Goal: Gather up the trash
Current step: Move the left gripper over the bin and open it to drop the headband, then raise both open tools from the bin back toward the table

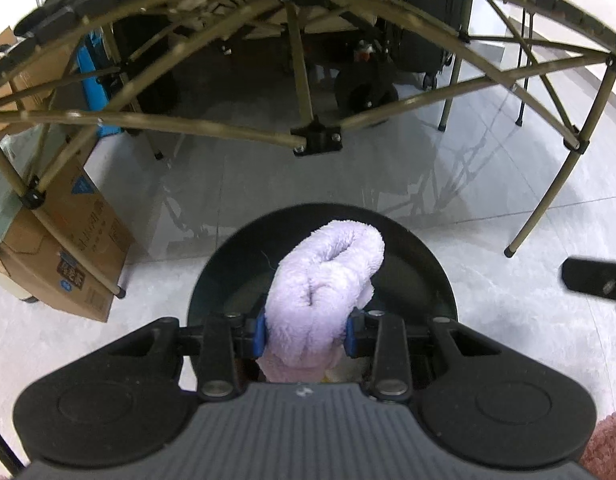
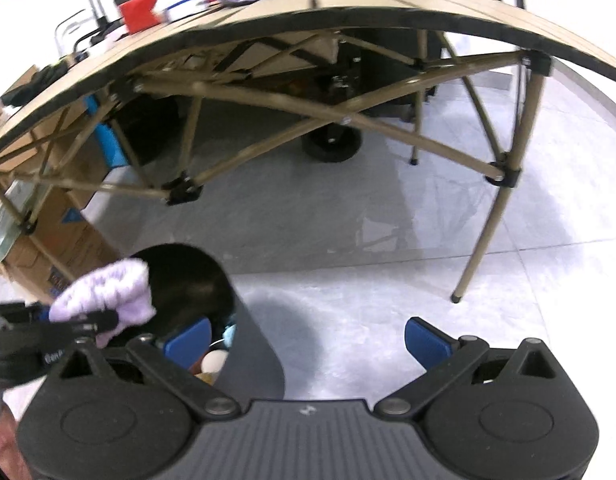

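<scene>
While left gripper [image 1: 304,330] jaws clamp lavender towel [image 1: 324,276] over bin rim [image 1: 212,264], right gripper [image 2: 308,344] jaws wide, empty

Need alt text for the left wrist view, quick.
The left tool grips a fluffy lilac cloth directly above an open black bin on pale floor tiles. A folding table's tan frame spans the background.

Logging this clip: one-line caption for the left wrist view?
Left gripper holds a fluffy lilac cloth above a round black bin.
</scene>
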The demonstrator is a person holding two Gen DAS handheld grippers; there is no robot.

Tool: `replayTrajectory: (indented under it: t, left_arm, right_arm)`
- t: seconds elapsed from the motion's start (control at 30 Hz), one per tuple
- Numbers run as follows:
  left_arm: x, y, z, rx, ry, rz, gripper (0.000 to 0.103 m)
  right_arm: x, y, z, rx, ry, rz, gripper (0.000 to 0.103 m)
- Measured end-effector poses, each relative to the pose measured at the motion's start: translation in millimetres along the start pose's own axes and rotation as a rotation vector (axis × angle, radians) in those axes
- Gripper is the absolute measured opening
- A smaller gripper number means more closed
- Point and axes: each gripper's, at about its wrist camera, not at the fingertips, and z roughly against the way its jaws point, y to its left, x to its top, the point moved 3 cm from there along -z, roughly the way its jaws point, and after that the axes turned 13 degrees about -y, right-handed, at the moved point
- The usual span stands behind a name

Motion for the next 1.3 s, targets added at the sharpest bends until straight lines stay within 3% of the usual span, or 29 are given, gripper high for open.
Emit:
replayTrajectory:
  t: [0.47, 0.57, 0.67, 0.73, 0.77, 1.3]
  left_arm:
    - [-13, 0, -18, 0.001, 0.064, 0.014, 0.035]
    - [-13, 3, -18, -0.013, 0.076, 0.031, 0.039]
    - [-12, 5, -16, -0.018, 0.083, 0.057, 0.063]
    - [-10, 6, -13, 0.014, 0.062, 0.058, 0.097]
    - [-9, 8, -10, 0.031, 0.042, 0.057, 0.100]
    - [-6, 14, -5, 0.046, 0.045, 0.078, 0.103]
  right_arm:
    - [0, 7, -8, 0.016, 0.021, 0.016, 0.103]
    - [-1, 8, -9, 0.013, 0.024, 0.018, 0.103]
    - [-2, 8, -10, 0.010, 0.028, 0.019, 0.103]
    - [-1, 8, -9, 0.010, 0.026, 0.020, 0.103]
    - [-1, 8, -9, 0.011, 0.025, 0.021, 0.103]
    - [-3, 11, -13, 0.015, 0.044, 0.038, 0.103]
